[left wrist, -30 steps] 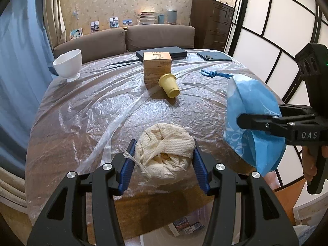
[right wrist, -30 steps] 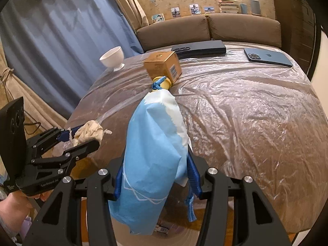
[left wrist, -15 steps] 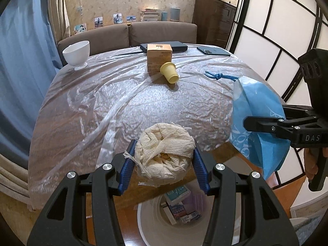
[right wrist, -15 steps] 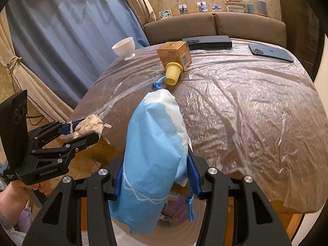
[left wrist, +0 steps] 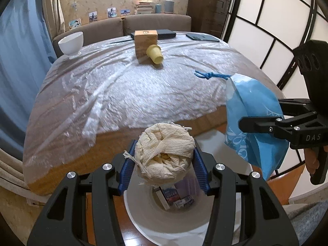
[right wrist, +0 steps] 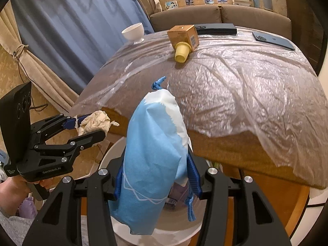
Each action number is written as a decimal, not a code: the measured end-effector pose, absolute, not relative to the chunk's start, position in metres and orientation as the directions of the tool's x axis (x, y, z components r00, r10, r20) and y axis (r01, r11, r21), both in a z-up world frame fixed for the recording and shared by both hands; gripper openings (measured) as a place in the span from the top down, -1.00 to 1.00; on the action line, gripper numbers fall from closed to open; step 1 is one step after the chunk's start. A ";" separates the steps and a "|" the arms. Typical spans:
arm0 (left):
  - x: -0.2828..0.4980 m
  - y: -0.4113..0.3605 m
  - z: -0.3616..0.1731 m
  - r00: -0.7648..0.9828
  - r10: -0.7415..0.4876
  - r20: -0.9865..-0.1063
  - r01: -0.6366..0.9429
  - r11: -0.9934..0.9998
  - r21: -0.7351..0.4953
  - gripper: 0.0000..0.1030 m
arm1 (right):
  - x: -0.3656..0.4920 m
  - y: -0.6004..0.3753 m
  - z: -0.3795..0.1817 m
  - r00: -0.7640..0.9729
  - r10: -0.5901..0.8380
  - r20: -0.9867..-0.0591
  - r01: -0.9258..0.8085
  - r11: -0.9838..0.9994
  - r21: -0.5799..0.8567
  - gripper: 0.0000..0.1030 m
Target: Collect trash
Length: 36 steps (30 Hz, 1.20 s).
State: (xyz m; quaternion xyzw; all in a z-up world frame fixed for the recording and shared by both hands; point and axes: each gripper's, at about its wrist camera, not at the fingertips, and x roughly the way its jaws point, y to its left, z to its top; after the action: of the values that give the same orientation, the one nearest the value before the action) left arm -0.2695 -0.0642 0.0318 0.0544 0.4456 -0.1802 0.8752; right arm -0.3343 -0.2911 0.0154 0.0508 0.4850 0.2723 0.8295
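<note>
Above the white bin [left wrist: 164,221] on the floor, just off the table's near edge, the crumpled paper wad [left wrist: 165,160] sits clamped between the left gripper [left wrist: 164,170] pads. Beside it over the same bin, the right gripper [right wrist: 156,176] is closed on the blue drawstring bag [right wrist: 151,164]. Back from the bin, a yellow cup [left wrist: 155,54] lies tipped against a cardboard box [left wrist: 146,41] on the plastic-covered table [left wrist: 123,94].

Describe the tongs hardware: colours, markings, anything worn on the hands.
Both tongs, left and right, are matte black skeleton frames with silver screws and ribbed blue finger pads. White lettering: "DAS" on the right, "GenRobot.AI" on the left. Each has a black three-hole block. Bare hand, grey sleeve.
</note>
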 end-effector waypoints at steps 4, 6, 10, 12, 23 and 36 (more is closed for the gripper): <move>-0.280 -0.070 0.026 0.520 -0.266 -0.812 0.376 0.924 -0.062 -0.03 | -0.344 -0.290 0.012 0.364 0.504 -0.783 -0.410 0.842 0.351 0.05; -0.286 -0.072 0.025 0.512 -0.269 -0.816 0.380 0.923 -0.066 -0.03 | -0.348 -0.288 0.011 0.357 0.506 -0.785 -0.419 0.838 0.349 0.05; -0.294 -0.074 0.022 0.500 -0.268 -0.823 0.385 0.920 -0.066 -0.03 | -0.354 -0.285 0.011 0.348 0.506 -0.789 -0.436 0.833 0.341 0.05; -0.297 -0.075 0.019 0.495 -0.267 -0.827 0.385 0.920 -0.066 -0.03 | -0.358 -0.284 0.010 0.337 0.510 -0.791 -0.442 0.828 0.345 0.05; -0.306 -0.082 -0.001 0.464 -0.237 -0.853 0.385 0.922 -0.047 -0.03 | -0.367 -0.275 -0.015 0.270 0.491 -0.829 -0.454 0.824 0.340 0.05; -0.304 -0.084 -0.034 0.405 -0.189 -0.895 0.379 0.925 -0.024 -0.03 | -0.368 -0.272 -0.049 0.225 0.446 -0.866 -0.449 0.837 0.314 0.05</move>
State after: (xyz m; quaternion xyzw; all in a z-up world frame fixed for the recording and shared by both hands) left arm -0.3043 -0.0842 -0.0339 0.0919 0.5183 -0.1705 0.8330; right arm -0.3681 -0.2717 -0.0486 -0.0013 0.5529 0.2857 0.7828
